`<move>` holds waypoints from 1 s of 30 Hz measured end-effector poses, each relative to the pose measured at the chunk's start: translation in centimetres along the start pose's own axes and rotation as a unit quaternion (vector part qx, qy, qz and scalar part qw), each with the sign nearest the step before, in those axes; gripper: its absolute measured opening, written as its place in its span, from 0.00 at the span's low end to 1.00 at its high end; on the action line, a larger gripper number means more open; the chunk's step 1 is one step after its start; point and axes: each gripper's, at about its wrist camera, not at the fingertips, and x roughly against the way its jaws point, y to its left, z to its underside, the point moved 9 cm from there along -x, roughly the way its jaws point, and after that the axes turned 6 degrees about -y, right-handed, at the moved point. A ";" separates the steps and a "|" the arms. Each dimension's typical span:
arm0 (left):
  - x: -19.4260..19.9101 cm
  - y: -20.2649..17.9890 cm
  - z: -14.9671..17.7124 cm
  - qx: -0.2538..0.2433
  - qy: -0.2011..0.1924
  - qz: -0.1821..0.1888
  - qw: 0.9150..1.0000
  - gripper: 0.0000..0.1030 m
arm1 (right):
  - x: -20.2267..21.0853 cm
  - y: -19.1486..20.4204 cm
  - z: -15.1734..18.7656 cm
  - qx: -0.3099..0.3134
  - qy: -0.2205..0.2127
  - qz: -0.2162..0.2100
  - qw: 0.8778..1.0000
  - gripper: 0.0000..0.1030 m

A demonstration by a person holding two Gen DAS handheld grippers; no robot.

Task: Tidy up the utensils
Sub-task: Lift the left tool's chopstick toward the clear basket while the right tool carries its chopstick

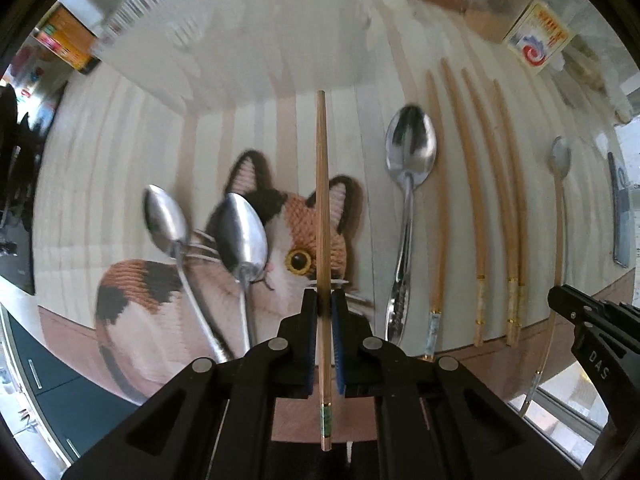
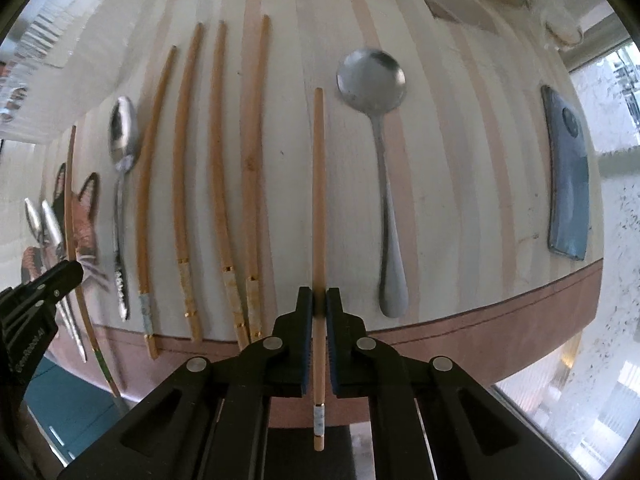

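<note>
While both tongs pinch one chopstick apiece above counter (image 2: 440, 184): left tongs (image 1: 325, 300) clamp green-banded chopstick (image 1: 322, 200) over cat mat (image 1: 160, 300); right tongs (image 2: 319, 300) clamp white-banded chopstick (image 2: 318, 200) between chopstick row (image 2: 222, 184) and round spoon (image 2: 378, 152). Risk: thin sticks pivot, slip, land crooked.

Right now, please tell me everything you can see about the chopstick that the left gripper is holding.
The chopstick is a slim, straight stick that looks like light brown wood or bamboo. Near its thick end it has a greenish patterned band between thin gold rings. The left gripper is shut on it, with the blue pads pressing both sides of its thicker part. It runs along the gripper's fingers, its thin tip pointing away from the camera, over the cat-shaped mat. Only the pads appear to touch it.
</note>
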 end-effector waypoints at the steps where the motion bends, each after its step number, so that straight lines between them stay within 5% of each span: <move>1: 0.6 0.0 -0.1 -0.001 -0.006 -0.001 1.000 0.04 | 0.5 0.2 -0.2 0.003 -0.003 -0.004 1.000 0.07; 17: 13.0 1.4 -6.2 0.015 -0.126 0.027 0.991 0.04 | 12.8 2.2 -4.7 0.032 -0.084 -0.077 0.993 0.07; 24: 15.9 4.6 -13.0 0.048 -0.153 0.045 0.986 0.04 | 16.1 7.7 -11.7 0.041 -0.120 -0.126 0.984 0.07; 30: 13.9 7.8 -19.0 0.067 -0.131 0.041 0.988 0.04 | 16.0 12.6 -18.9 0.049 -0.119 -0.152 0.980 0.07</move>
